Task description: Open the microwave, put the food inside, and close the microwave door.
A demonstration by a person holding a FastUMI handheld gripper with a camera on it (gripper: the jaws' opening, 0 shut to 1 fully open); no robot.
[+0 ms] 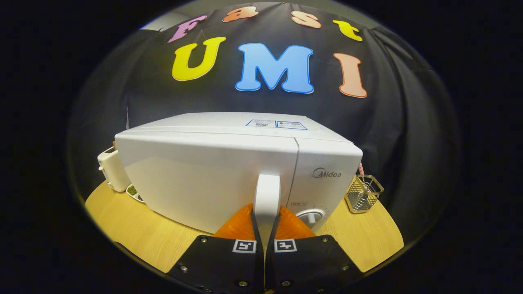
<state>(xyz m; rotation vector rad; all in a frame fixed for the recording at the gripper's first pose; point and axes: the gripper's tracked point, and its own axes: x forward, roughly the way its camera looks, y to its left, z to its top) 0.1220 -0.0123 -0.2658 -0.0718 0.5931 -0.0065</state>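
Gripper view rides on gripper (266,222), faces microwave (229,171) front close up, level with door handle (267,196), fingers clamping it

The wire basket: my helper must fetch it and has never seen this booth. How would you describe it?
Find the big white microwave on the wooden table, its door handle clamped between the gripper fingers. The wire basket stands beside the microwave's dial side, the only see-through metal mesh thing here; the toaster opposite is solid.

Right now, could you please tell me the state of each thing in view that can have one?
White microwave door: closed.
White vertical door handle: clamped between the fingers.
Gripper: shut on the handle.
Round control dial: setting unclear.
Wire mesh holder: upright beside the microwave.
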